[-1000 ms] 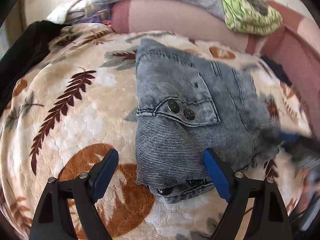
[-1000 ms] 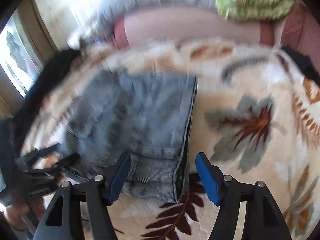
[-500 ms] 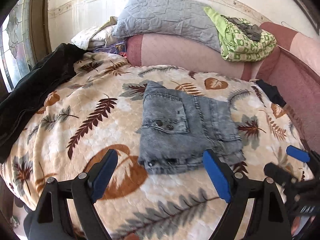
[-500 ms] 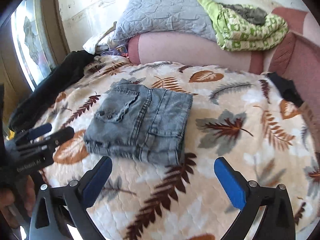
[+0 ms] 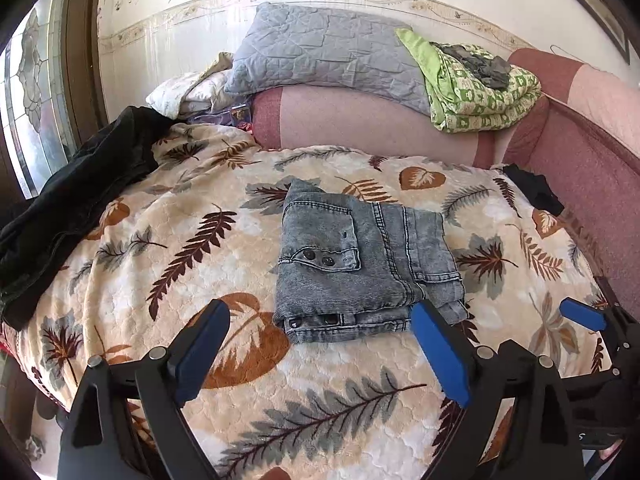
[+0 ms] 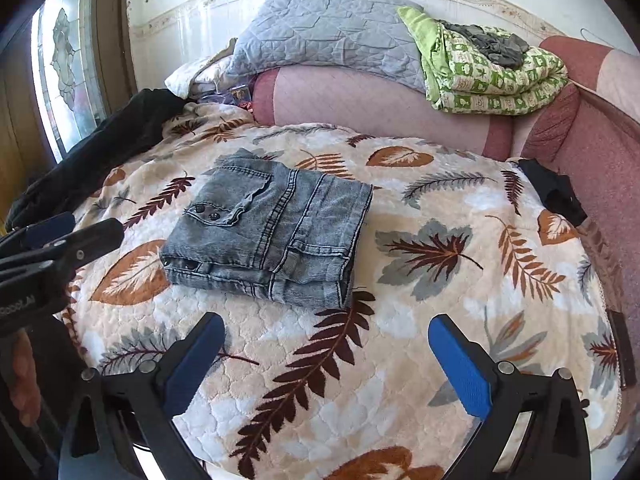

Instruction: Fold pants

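Observation:
The grey denim pants (image 5: 360,264) lie folded into a compact rectangle on the leaf-patterned blanket (image 5: 160,240), pocket flap with two snaps on top. They also show in the right wrist view (image 6: 272,232). My left gripper (image 5: 320,348) is open and empty, held back above the blanket just in front of the pants. My right gripper (image 6: 324,364) is open and empty, back from the pants over the blanket's near part. The right gripper also shows at the right edge of the left wrist view (image 5: 584,316). The left gripper shows at the left of the right wrist view (image 6: 60,236).
A black garment (image 5: 72,208) lies along the bed's left edge. A pink bolster (image 5: 360,120) carries a grey pillow (image 5: 328,56) and a folded green quilt (image 5: 480,88) at the back. A small black cloth (image 5: 536,192) lies by the pink side wall on the right.
Both grippers have pulled back and up from the folded pants, so the whole bed now shows. The pants have stayed in place, folded.

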A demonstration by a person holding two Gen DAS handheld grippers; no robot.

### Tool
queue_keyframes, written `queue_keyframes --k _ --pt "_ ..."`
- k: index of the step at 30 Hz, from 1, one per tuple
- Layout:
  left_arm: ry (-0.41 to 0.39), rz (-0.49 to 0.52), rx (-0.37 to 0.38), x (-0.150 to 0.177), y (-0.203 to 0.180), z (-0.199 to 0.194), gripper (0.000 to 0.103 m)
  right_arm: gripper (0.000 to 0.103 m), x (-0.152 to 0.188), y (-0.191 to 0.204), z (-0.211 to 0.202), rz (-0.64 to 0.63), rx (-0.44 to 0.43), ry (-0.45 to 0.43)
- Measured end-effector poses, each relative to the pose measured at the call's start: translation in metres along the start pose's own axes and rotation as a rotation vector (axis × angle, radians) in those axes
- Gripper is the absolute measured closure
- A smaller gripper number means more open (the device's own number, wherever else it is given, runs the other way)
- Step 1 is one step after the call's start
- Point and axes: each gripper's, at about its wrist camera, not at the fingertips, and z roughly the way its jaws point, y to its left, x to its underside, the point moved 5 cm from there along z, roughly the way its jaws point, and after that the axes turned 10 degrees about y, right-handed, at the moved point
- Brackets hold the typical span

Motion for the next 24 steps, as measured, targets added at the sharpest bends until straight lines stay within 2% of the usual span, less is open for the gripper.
queue_keyframes --k 10,17,24 --pt "0.024 -0.016 -0.019 0.005 0.006 0.006 0.011 0.000 0.002 0.000 0.003 0.025 0.008 0.000" --pt "0.011 -0.031 -0.017 0.005 0.010 -0.002 0.011 0.000 -0.004 0.002 -0.005 0.077 0.008 -0.060" --pt "-0.007 -0.040 0.004 0.001 0.011 -0.011 0.011 0.000 -0.006 0.009 -0.005 0.068 0.009 -0.066"
